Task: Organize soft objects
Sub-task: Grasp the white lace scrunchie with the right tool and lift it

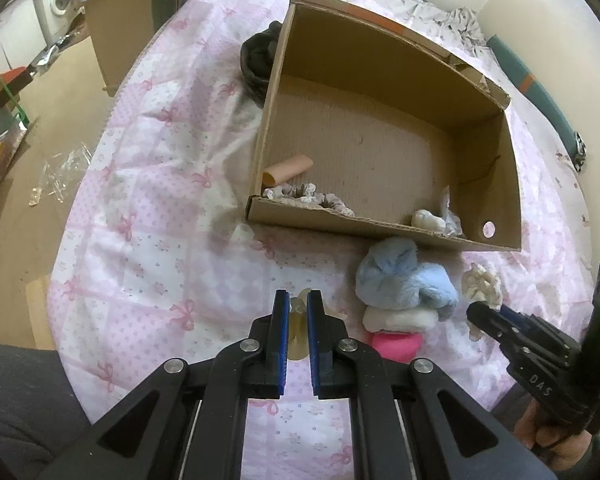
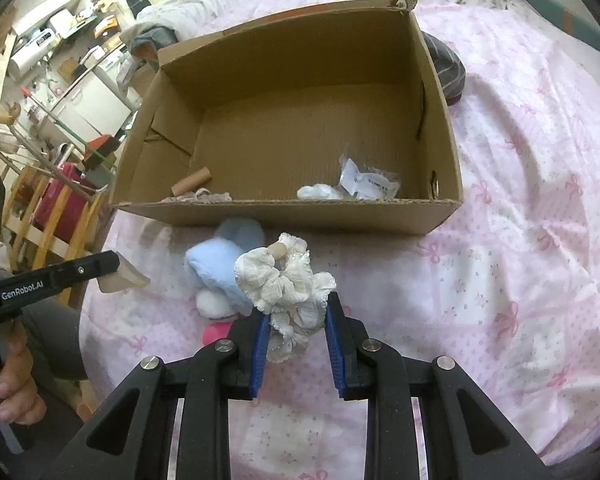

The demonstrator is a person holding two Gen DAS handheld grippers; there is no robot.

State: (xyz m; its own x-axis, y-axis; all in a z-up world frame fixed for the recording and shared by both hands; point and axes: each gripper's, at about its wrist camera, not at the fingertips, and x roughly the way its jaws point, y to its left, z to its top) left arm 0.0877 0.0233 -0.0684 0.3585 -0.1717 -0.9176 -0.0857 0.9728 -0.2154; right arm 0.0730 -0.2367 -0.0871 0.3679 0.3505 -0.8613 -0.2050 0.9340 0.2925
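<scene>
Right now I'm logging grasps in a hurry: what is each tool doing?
Left tool: closed on a small translucent yellowish piece.
Right tool: closed on the white frilly scrunchie.

Ahead of both tongs, the box [image 2: 284, 216] is matt brown cardboard, its floor ribbed. Between the right gripper's [image 2: 296, 320] blue rubbery pads [image 2: 260, 344], a scrunchie [image 2: 288, 280] of crinkled cream cloth with frilly edges. Just left of it, fluffy pale-blue plush [image 2: 216, 264]. The left gripper [image 1: 298, 312] pinches something translucent and yellowish [image 1: 298, 304], glossy. Bedsheet [image 2: 520, 240]: soft printed cotton, matt.
</scene>
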